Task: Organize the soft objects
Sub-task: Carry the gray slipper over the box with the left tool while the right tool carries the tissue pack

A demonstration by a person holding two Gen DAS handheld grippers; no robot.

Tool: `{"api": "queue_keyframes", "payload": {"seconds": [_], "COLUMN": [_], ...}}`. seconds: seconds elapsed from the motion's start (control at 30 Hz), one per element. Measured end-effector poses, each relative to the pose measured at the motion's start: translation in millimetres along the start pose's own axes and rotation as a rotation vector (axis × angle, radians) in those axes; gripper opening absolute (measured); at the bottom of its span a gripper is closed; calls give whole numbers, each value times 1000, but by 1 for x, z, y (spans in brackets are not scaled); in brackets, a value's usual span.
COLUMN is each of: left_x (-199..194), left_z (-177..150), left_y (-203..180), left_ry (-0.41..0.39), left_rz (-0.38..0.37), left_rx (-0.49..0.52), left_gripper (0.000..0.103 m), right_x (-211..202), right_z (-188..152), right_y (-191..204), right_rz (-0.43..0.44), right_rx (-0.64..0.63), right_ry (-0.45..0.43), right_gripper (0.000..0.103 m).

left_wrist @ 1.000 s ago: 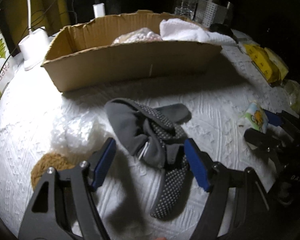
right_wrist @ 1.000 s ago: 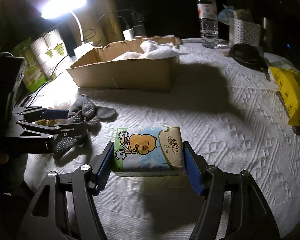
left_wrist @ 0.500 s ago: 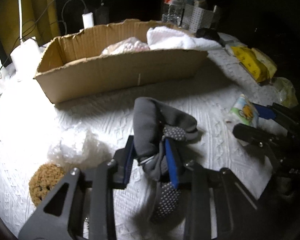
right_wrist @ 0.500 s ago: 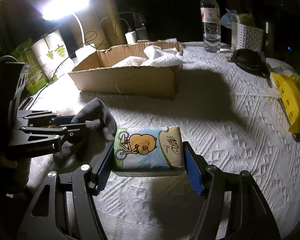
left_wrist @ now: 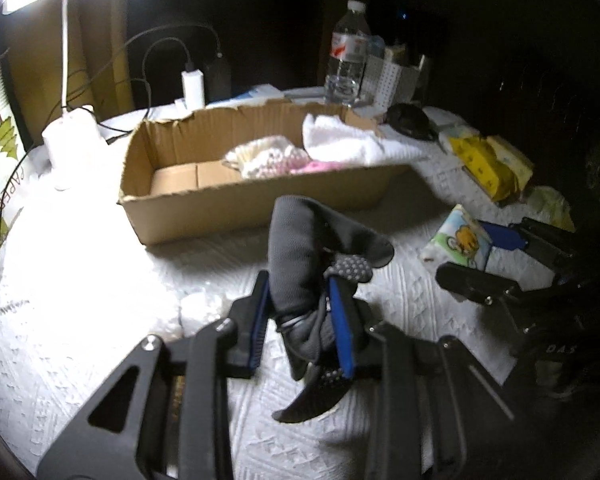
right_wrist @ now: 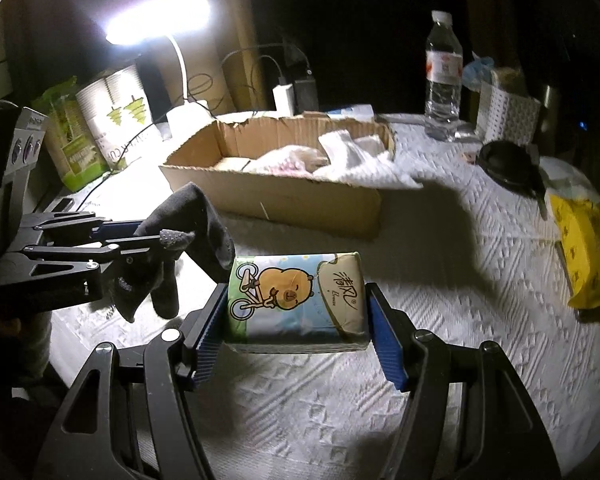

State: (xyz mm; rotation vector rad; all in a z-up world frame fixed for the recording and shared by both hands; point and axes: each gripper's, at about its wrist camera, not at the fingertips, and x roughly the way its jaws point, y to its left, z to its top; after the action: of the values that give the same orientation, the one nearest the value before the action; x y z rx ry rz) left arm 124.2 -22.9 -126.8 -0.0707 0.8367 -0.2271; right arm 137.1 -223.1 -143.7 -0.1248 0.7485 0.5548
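Note:
My left gripper [left_wrist: 300, 316] is shut on a grey dotted sock [left_wrist: 296, 248] and holds it above the white bedspread; it also shows in the right wrist view [right_wrist: 188, 236]. My right gripper [right_wrist: 296, 320] is shut on a tissue pack with a cartoon bear [right_wrist: 296, 296], lifted off the cloth; the pack also shows in the left wrist view [left_wrist: 460, 240]. An open cardboard box [left_wrist: 260, 200] stands behind, holding a white towel [left_wrist: 352, 144] and a pink-white knit item [left_wrist: 268, 156].
A lamp base [left_wrist: 72, 140], charger and cables stand at the back left. A water bottle [left_wrist: 346, 56] and white basket [left_wrist: 396, 80] stand behind the box. Yellow packs [left_wrist: 488, 164] lie at the right. A crumpled white wrap [left_wrist: 196, 312] lies under my left gripper.
My left gripper closed on the grey sock and lifted it off the cloth toward the box. My right gripper lifted the tissue pack slightly.

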Motion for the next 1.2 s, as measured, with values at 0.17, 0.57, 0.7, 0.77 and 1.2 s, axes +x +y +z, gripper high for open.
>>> {"api": "queue_keyframes", "payload": {"seconds": [0.17,0.57,0.7,0.77,1.2], "left_x": [-11,-28,-32,-35,-39], "left_z": [8,27,34,39,63], "left_y": [11,43,52,57,93], "left_ry": [-25,-82,-100,-113,-178], "left_rz": [-10,22,33,40,80], "left_rx": [-30,-55,-57,-57,-63], "left_gripper": [30,30,30,30,30], "right_x": [1,13,21,24,39], "right_z": [9,36,46,50,77], "right_y": [6,20,24,27,40], "right_rz": [4,14,21,28,12], "right_rx": [-12,-55,-70,-74,-99], "right_ry": [-6,-13,-12,-14,-41], "right_gripper": [69,69,69,69,69]}}
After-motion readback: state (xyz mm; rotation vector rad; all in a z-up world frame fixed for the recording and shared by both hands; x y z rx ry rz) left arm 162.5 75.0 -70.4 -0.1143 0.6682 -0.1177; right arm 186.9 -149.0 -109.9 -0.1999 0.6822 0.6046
